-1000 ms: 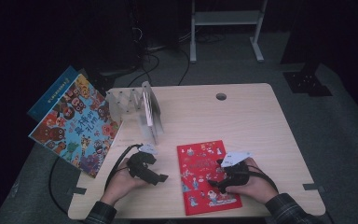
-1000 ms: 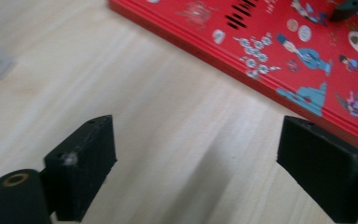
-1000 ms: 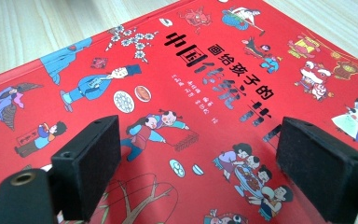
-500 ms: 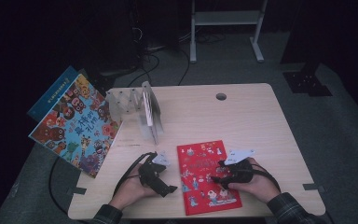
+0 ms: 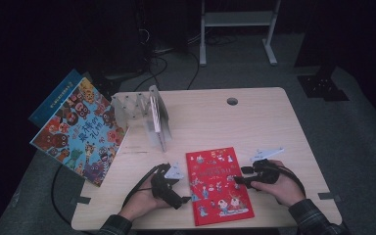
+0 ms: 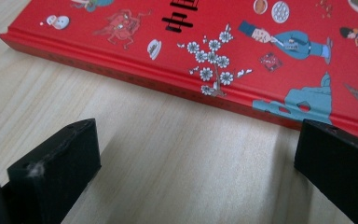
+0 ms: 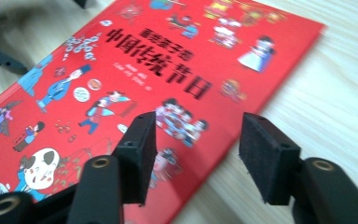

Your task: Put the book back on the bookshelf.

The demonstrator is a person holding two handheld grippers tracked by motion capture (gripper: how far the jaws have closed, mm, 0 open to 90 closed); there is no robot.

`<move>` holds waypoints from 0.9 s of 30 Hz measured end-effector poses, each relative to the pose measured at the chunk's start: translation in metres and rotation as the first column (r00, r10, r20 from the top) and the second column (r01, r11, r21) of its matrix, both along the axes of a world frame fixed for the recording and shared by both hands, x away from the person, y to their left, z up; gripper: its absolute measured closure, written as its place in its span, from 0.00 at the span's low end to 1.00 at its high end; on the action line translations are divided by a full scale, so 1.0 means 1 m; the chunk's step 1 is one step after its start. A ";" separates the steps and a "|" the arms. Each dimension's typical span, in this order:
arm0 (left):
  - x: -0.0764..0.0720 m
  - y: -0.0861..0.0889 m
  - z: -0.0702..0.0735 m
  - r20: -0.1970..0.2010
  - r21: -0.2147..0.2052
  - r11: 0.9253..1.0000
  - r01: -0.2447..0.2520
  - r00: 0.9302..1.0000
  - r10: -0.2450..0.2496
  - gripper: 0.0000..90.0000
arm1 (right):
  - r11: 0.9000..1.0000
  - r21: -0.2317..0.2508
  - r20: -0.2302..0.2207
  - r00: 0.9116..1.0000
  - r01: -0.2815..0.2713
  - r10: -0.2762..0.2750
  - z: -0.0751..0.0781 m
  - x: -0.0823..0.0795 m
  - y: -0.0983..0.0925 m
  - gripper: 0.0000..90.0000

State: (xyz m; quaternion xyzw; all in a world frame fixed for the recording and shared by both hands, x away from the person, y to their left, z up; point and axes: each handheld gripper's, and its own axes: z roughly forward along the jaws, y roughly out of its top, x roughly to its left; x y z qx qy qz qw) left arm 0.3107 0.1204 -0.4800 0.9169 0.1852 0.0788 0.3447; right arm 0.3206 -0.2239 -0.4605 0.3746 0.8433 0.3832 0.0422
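A red picture book [image 5: 218, 185] lies flat near the table's front edge. My left gripper [image 5: 187, 199] rests low on the table at the book's left side. In the left gripper view its jaws [image 6: 196, 154] stand wide open, and the book's spine [image 6: 177, 84] lies just ahead of them and apart. My right gripper [image 5: 238, 180] reaches in over the book's right edge. Its jaws [image 7: 198, 144] are half open and have just been closing. One pad [image 7: 140, 140] hangs above the cover [image 7: 121, 70], the other over bare wood; nothing is pinched between them.
A clear slotted book stand [image 5: 142, 115] with a thin book upright in it stands at the table's [image 5: 254, 127] back left. A colourful picture book [image 5: 78, 134] overhangs the left edge, on top of a blue book [image 5: 54, 98]. A cable hole [image 5: 232, 101] sits at the back.
My left gripper has slid right and down to the book's left edge. My right gripper has moved left over the book's right edge, its jaws narrower than before.
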 end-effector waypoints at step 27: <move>-0.004 -0.020 -0.005 0.020 -0.056 0.996 0.076 0.997 -0.075 0.00 | 0.992 0.069 -0.195 0.976 0.109 -0.094 0.000 0.030 -0.016 0.60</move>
